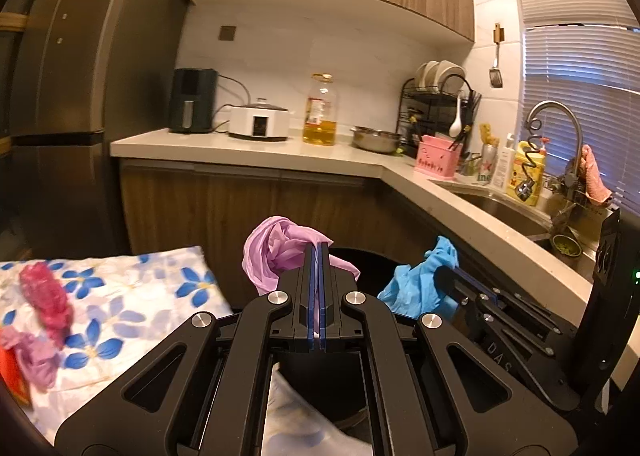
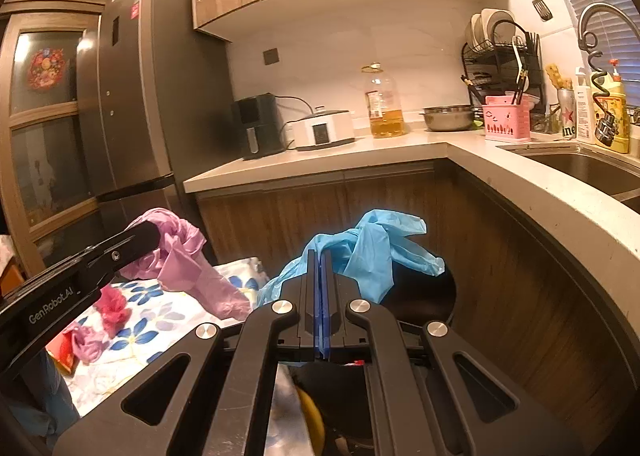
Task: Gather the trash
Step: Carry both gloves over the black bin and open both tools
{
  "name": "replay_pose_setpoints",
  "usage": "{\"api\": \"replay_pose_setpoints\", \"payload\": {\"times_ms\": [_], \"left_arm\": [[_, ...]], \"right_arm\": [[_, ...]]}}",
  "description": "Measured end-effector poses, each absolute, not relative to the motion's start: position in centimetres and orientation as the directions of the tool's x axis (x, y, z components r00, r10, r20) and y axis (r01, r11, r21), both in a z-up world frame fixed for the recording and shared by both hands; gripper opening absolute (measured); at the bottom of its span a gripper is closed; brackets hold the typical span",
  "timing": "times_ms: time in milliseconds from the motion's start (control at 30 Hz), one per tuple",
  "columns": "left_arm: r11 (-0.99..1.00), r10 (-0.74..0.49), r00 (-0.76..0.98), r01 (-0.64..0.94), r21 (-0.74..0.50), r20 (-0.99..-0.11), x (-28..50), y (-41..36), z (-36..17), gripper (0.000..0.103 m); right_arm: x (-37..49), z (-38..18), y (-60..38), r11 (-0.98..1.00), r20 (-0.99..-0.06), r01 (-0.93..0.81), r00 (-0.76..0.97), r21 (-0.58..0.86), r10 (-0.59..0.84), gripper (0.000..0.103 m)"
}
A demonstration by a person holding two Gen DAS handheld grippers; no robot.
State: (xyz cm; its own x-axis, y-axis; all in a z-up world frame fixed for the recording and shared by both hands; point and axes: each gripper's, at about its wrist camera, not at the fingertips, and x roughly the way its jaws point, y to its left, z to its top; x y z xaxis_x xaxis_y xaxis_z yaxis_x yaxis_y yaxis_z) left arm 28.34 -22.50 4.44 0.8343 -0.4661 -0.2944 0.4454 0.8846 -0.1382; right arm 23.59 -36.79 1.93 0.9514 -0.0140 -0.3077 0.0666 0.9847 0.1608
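The purple plastic bag (image 1: 276, 256) is crumpled and pinched near its edge in the pressed-together jaws of the left gripper (image 1: 320, 256), so most of it flops loose to the left of the tips. Just beside it, the blue plastic bag (image 2: 368, 248) hangs the same way from the right gripper (image 2: 320, 260), whose jaws are also clamped tight on a fold of it. Both are thin film, which I take to be why they are nipped by a corner rather than scooped: a small pinch is enough to carry something that weighs so little.

Both bags are held in the air over the dark round bin (image 2: 424, 296) that sits on the floor below the grippers, tucked into the corner of the kitchen counter (image 2: 520, 183). That looks like the point of the pose: bring the scraps above the opening and let them fall in.

To the left, the table with the flowered cloth (image 1: 132, 288) carries more litter: a crumpled pink wad (image 1: 44, 296) and another purple scrap (image 1: 28, 356) near its edge. So I would judge the job only partly done.
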Motion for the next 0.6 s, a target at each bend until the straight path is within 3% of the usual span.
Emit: {"api": "replay_pose_setpoints", "payload": {"times_ms": [600], "left_arm": [[0.845,-0.529,0.781,0.52,-0.122,-0.331,33.8,-28.0,2.4,0.0]], "right_arm": [[27.5,0.8,-39.8,0.983,-0.354,0.099,0.934,0.154,-0.039,0.002]]}}
